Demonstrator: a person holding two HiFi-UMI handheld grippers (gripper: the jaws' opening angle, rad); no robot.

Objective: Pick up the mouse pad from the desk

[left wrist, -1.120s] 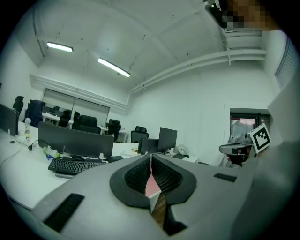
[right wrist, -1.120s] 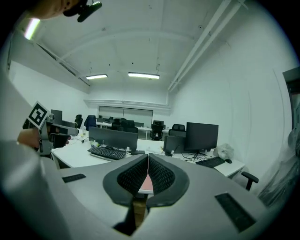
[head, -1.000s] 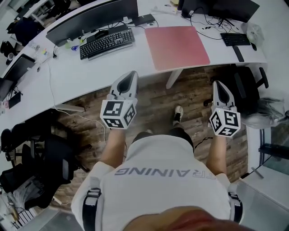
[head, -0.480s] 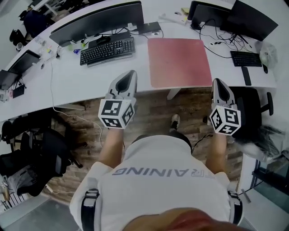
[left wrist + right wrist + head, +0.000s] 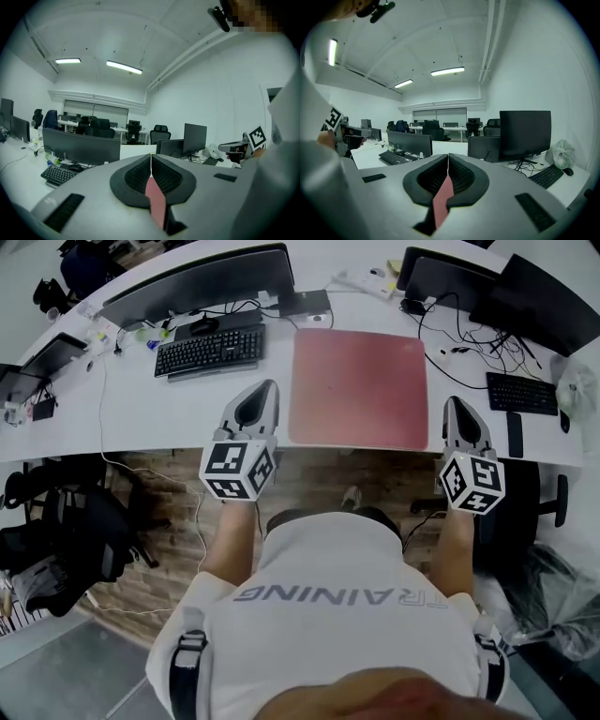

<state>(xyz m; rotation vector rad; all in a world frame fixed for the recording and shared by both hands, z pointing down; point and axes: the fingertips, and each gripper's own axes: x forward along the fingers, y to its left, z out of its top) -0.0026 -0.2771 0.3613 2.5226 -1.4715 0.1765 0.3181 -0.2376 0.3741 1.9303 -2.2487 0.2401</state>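
Left claw (image 5: 266, 387), right claw (image 5: 457, 402): jaws together, held forward.

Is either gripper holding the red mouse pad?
No, the mouse pad lies flat on the desk, while the left gripper and right gripper hover shut and empty beside it.

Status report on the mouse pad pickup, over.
Left hand-held gripper and right hand-held gripper both shut, empty. Mouse pad flat on desk, untouched, between them. Nothing on it; keyboard clear to its left.
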